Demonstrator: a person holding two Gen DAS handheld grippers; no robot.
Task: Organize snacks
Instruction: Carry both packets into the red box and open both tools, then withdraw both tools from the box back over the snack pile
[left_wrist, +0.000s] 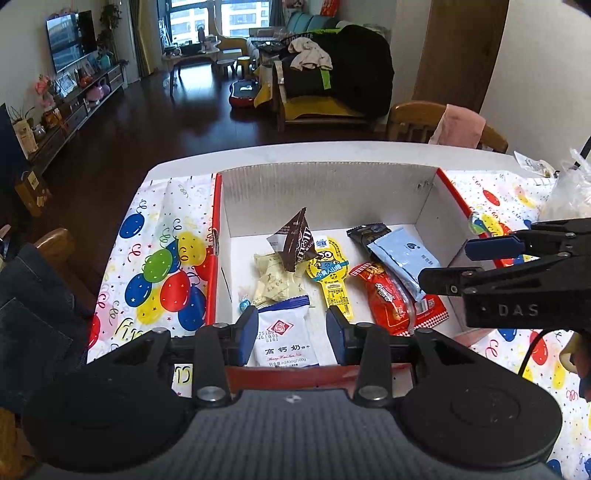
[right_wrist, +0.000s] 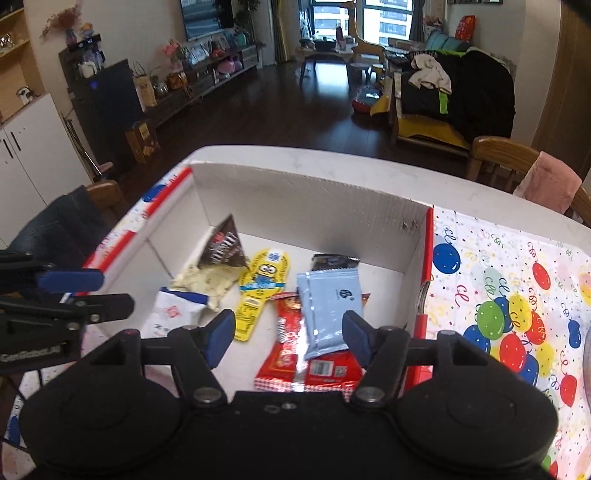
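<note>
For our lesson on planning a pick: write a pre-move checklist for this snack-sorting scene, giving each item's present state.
1. Left gripper empty: ok, jaws apart either side of the white milk-biscuit packet, not pressing it.
2. Right gripper empty: ok, jaws open above the light blue packet.
3. Snacks inside the box: ok.
4. Light blue packet free to lift: ok, it lies on top of the red packet.
5. Snacks left outside the box: cannot tell.

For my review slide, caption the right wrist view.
Open right gripper over white cardboard box holding pale blue snack packet atop red snack packet.
</note>
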